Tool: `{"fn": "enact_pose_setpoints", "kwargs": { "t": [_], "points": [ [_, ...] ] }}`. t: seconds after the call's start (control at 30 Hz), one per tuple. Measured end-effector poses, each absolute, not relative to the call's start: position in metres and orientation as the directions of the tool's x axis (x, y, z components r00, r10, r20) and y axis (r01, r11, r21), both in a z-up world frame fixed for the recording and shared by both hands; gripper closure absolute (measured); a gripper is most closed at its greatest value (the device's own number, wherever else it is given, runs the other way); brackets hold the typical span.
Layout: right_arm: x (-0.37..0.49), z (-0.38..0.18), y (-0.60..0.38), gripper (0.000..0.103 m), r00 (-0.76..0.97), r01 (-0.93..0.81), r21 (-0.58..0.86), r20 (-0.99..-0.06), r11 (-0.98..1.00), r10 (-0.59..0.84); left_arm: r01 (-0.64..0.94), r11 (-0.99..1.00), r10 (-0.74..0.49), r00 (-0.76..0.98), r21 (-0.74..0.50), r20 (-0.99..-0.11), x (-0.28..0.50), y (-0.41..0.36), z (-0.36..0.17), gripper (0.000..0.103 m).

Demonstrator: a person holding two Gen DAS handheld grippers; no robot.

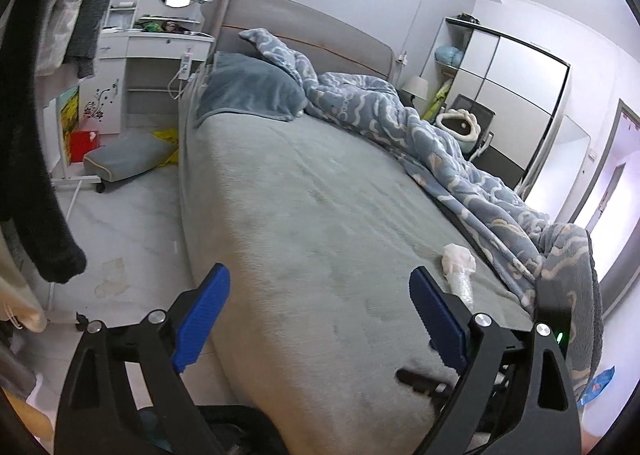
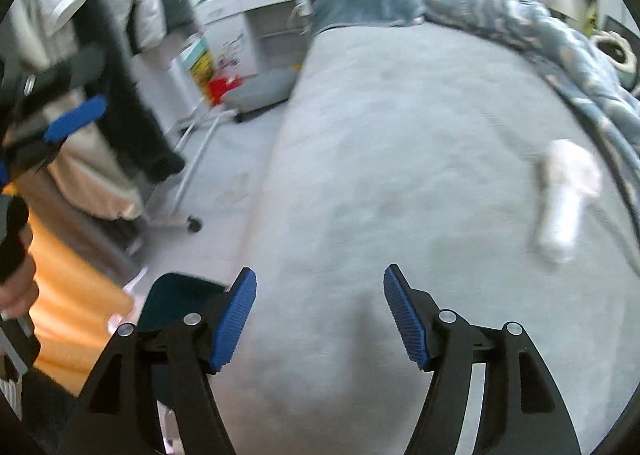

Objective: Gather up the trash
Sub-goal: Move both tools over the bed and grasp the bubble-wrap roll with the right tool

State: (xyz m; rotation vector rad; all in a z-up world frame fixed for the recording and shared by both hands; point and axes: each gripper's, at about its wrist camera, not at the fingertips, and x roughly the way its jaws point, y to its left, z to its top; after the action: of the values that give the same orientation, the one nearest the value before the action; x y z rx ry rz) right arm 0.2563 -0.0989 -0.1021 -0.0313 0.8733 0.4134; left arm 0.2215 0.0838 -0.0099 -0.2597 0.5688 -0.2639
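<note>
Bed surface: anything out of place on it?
Yes. A crumpled white wad with a clear plastic bottle lies loose on the grey bed sheet, near the rumpled blue duvet. It looks like litter. Off the bed, a grey pillow lies on the floor.

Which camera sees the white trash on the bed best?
The left wrist view: the white trash is sharp there, crumpled with a clear plastic end, lying on the bed. In the right wrist view it is bigger but only a blur.
</note>
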Motion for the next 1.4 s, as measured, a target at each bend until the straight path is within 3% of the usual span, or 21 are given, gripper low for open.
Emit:
{"fn": "enact_pose_setpoints", "kwargs": {
  "t": [0.47, 1.03, 1.27, 1.4],
  "points": [
    [0.287, -0.095, -0.174, 0.032, 0.632, -0.248, 0.145, -0.725, 0.958, 0.273, 0.231, 0.927, -0.359, 0.773, -0.294, -0.523, 0.257, 0.019, -0.025, 0.009],
    [0.326, -0.126, -0.231, 0.032, 0.61, -0.151, 0.08, -0.777, 0.985, 0.157, 0.291, 0.92, -0.392, 0.725, -0.263, -0.567, 0.303, -0.034, -0.046, 0.008],
    [0.329, -0.132, -0.263, 0.066, 0.626, -0.108, 0.153, -0.757, 0.982, 0.187, 0.292, 0.899, -0.432, 0.711, -0.325, -0.555, 0.312, -0.056, -0.047, 0.007],
    [0.326, -0.132, -0.265, 0.073, 0.616, -0.139, 0.168, -0.757, 0.976, 0.218, 0.31, 0.893, -0.446, 0.703, -0.327, -0.553, 0.316, -0.074, -0.046, 0.007]
  ]
}}
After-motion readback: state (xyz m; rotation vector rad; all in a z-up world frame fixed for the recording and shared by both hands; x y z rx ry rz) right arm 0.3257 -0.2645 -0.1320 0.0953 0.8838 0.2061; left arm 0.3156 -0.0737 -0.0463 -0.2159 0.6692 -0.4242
